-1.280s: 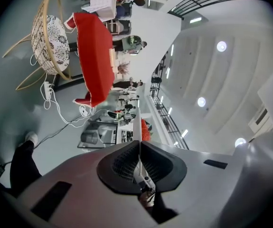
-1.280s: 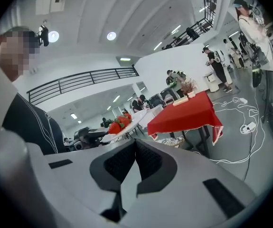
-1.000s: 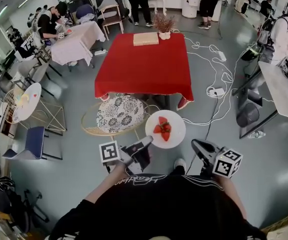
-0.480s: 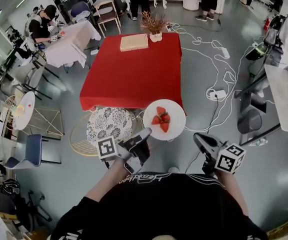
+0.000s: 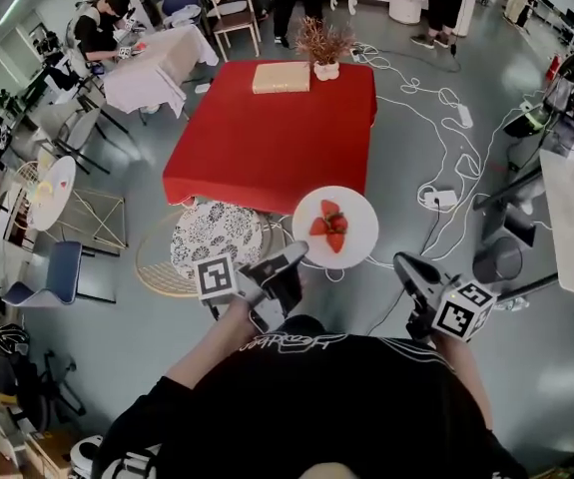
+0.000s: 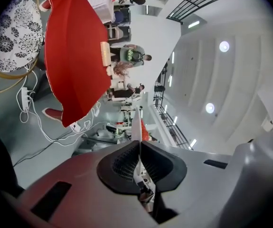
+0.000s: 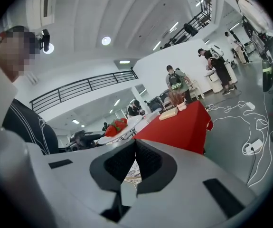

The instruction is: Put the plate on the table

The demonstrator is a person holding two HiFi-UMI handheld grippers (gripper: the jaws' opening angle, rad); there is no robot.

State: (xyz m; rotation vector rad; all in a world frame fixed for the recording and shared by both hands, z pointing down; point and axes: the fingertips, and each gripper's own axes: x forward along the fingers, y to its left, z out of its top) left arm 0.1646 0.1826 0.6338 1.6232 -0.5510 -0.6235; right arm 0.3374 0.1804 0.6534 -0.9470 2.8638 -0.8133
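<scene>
A white plate [image 5: 334,228] carrying strawberries [image 5: 330,225] hangs level in the air just off the near right corner of the red table [image 5: 277,133]. My left gripper [image 5: 291,265] is shut on the plate's near rim; in the left gripper view the plate [image 6: 136,129] shows edge-on between the closed pads, with the strawberries [image 6: 145,133] beyond. My right gripper [image 5: 409,270] is to the right of the plate, apart from it, shut with nothing in it. In the right gripper view the plate [image 7: 127,124] and red table [image 7: 181,125] lie ahead.
On the table's far edge sit a flat wooden box [image 5: 281,77] and a potted dry plant [image 5: 325,46]. A round chair with a floral cushion [image 5: 215,236] stands at the table's near side. White cables [image 5: 436,128] trail over the floor on the right. People stand and sit farther back.
The plate, still in my left gripper, has come closer to the red table's near right corner. My right gripper has kept its place beside it.
</scene>
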